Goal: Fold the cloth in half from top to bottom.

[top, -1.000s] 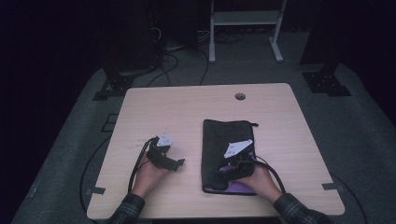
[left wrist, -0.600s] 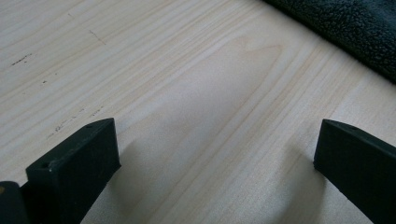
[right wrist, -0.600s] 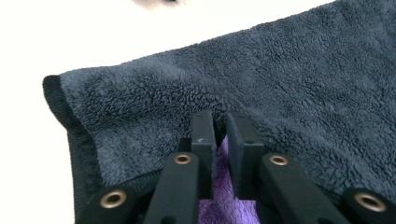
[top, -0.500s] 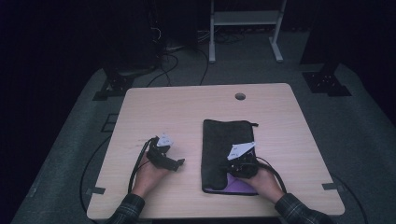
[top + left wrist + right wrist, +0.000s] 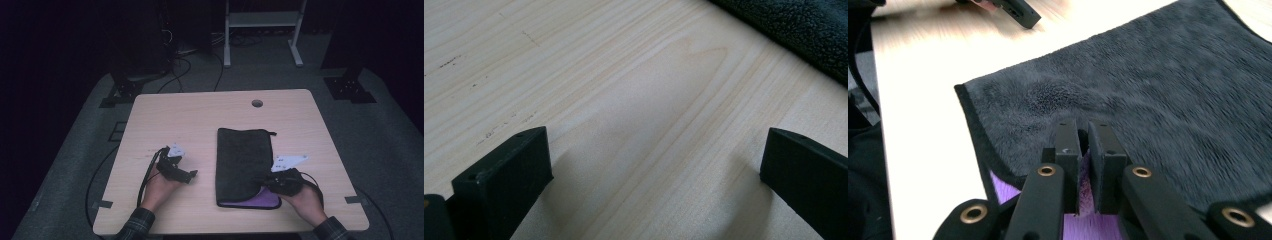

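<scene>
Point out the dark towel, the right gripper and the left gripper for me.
dark towel (image 5: 244,157), high view, middle of its dark top face.
right gripper (image 5: 1084,142), right gripper view, between its fingertips.
left gripper (image 5: 192,174), high view, between its fingertips.

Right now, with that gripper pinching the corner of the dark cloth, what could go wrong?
1. The right gripper holds only the cloth's near edge, where the purple underside shows; the thin pinch might slip as the corner lifts.
2. The left gripper stands open over bare table, off the cloth, so nothing pins it; a pull could drag the whole cloth instead of folding it.
3. The cloth lies near the table's front edge, so a drag toward the person might pull it off.
</scene>
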Tool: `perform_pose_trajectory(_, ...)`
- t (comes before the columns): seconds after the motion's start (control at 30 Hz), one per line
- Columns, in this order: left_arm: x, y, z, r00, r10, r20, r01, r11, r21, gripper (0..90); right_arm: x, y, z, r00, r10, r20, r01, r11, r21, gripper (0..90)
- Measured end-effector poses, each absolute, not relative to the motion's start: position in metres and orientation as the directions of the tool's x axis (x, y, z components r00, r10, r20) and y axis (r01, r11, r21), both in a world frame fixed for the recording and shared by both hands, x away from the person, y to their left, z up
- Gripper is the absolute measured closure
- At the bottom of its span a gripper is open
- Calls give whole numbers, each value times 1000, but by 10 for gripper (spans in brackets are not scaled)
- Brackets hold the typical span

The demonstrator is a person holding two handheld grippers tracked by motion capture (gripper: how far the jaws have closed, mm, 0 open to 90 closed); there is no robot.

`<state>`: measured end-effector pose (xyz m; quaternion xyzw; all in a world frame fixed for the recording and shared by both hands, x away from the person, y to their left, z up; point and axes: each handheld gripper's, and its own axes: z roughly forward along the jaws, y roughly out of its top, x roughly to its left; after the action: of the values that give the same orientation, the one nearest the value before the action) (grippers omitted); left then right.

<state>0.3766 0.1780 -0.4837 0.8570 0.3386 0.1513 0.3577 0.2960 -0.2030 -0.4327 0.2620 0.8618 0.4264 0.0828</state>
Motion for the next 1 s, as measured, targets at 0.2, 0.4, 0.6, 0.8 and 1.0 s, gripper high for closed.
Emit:
perform_pose_trajectory(0.2,377,178,-484,725,689,17,473,-516,715,0,280,-222,-436,-835,543,90,403,491,773,806)
perform_pose_trajectory(0.4,376,178,-484,723,690,17,474,-514,715,0,267,-234,-442,-822,561,96,431,503,749,770)
perform_pose_trajectory(0.6,376,178,-484,723,691,14,476,-513,714,0,261,-248,-438,-804,584,114,444,462,768,645)
perform_pose_trajectory(0.8,377,177,-482,729,685,4,481,-517,708,0,274,-255,-438,-777,615,134,468,422,776,454)
perform_pose_trajectory(1.0,380,177,-475,732,680,-36,475,-473,742,0,301,-257,-437,-757,644,112,465,410,785,359)
